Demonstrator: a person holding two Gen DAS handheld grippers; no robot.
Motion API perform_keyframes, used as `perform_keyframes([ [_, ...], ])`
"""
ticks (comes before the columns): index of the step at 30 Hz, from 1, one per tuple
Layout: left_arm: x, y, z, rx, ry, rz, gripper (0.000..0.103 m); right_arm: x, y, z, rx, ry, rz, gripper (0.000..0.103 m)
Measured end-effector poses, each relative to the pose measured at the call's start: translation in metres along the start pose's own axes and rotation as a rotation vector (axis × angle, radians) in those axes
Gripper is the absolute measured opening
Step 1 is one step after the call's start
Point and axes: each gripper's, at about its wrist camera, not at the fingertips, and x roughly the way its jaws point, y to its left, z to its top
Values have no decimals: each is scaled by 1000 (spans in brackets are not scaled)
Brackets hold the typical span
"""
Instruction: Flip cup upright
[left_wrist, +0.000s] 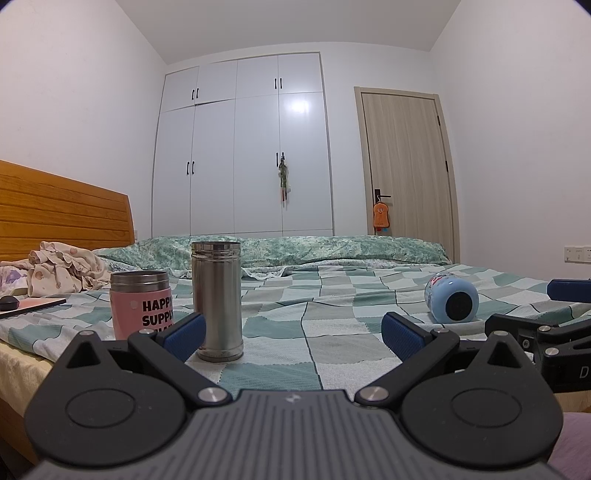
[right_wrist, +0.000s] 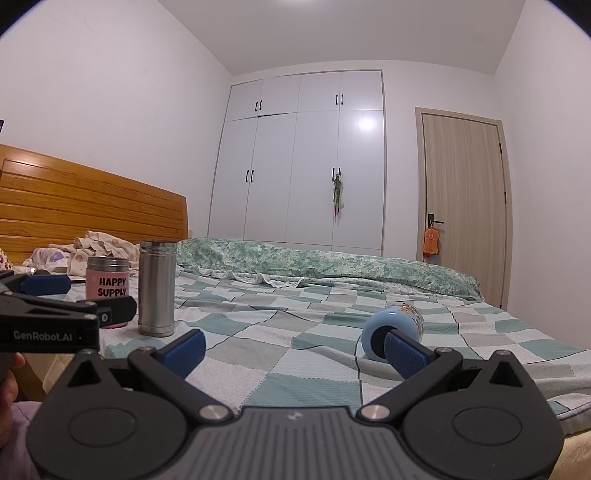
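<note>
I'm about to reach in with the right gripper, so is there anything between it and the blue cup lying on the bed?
Nothing visible. The right gripper is open, and only bare checked blanket lies between it and the blue cup on its side. The steel cup and pink cup stand far left.

A light blue cup (left_wrist: 451, 300) with a black base and a colourful print lies at mid right. At left stand a plain silver flask (left_wrist: 217, 300) and a pink cup (left_wrist: 141, 305) with black lettering and a steel rim. The bedsheet (left_wrist: 332, 295) is checked in teal, grey and white. Both grippers, left (left_wrist: 293, 332) and right (right_wrist: 295, 349), are black with 2 blue pads each.
</note>
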Motion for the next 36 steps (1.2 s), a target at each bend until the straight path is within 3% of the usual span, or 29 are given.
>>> perform_keyframes([
  [17,1,-1,0,1,5,1,103,-1,5,-1,-12,2,-8,103],
  [23,9,0,7,2,25,-27,103,10,-6,11,4,50,2,103],
  [30,49,-8,35,80,23,-113,103,50,-34,44,2,104,-31,103],
  [36,108,-18,59,144,42,-207,103,105,-58,73,-52,200,-79,103],
])
